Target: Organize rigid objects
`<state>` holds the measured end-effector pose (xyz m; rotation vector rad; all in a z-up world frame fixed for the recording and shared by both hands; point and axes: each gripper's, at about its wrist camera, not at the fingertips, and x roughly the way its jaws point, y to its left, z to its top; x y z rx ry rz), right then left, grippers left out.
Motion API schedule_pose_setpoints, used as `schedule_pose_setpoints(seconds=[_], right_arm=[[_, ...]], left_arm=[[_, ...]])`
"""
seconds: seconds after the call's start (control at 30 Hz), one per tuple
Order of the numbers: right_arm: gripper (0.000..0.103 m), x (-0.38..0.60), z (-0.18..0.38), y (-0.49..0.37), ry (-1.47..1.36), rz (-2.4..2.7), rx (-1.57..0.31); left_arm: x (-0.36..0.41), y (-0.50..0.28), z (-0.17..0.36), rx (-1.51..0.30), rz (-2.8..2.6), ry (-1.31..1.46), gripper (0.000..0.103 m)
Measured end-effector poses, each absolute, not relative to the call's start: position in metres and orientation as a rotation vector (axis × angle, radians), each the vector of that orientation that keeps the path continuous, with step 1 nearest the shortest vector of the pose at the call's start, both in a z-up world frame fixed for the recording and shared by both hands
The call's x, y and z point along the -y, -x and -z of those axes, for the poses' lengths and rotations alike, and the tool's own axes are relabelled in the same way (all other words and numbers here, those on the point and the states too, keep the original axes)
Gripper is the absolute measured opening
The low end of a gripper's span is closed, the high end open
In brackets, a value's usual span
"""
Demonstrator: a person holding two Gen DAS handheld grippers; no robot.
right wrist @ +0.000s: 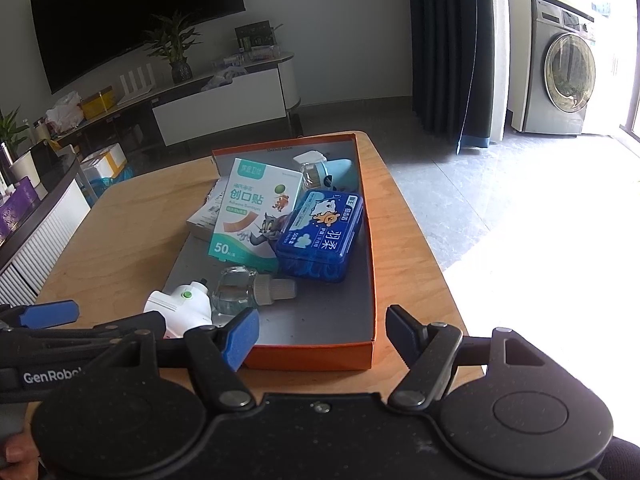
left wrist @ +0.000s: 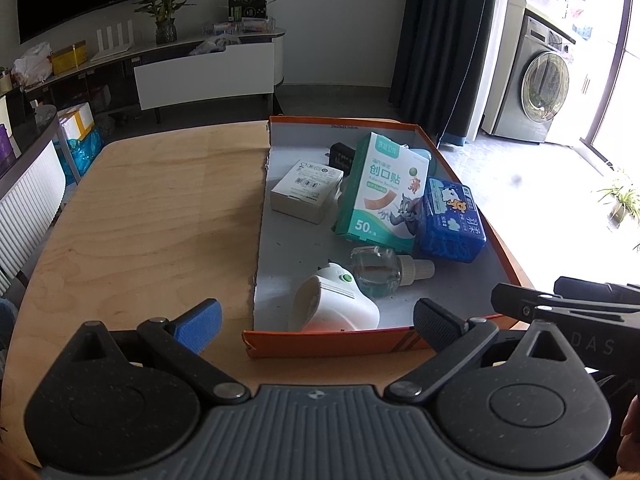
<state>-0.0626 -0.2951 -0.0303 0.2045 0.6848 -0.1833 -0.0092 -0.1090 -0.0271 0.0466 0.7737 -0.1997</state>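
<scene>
An orange shallow box [left wrist: 324, 344] [right wrist: 312, 358] sits on the wooden table and holds several items. Inside lie a green-white bandage box [left wrist: 380, 192] [right wrist: 256, 216], a blue plastic case [left wrist: 452, 218] [right wrist: 320, 236], a white carton [left wrist: 306, 192] [right wrist: 204, 216], a clear liquid bottle [left wrist: 380, 268] [right wrist: 248, 288], a white plug-in device [left wrist: 334, 304] [right wrist: 184, 304] and a light-blue spray bottle [right wrist: 328, 172]. My left gripper [left wrist: 318, 322] is open just before the box's near edge. My right gripper [right wrist: 322, 330] is open over the box's near edge, nothing between its fingers.
The wooden table [left wrist: 152, 216] [right wrist: 120, 232] has bare surface left of the box. Beyond stand a TV cabinet [left wrist: 200, 76], a dark curtain [left wrist: 444, 40] and a washing machine [left wrist: 536, 84]. The right gripper's side [left wrist: 568, 304] shows in the left wrist view.
</scene>
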Motion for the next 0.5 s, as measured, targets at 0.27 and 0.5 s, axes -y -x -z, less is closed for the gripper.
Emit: schedule_pose_setpoints(seconds=[0.27,0.5], right_arm=[[0.083,0.296,0.0317,0.0624,-0.204,0.184,-0.688],[0.083,0.2958,0.0313,0.0623,-0.204,0.182,-0.688]], left_arm=[[0.1091,0.0081,0.0278,-0.778,0.198,-0.045,0.103],[0.1077,0.0081,0.0278,-0.773,0.204,-0.039,0.103]])
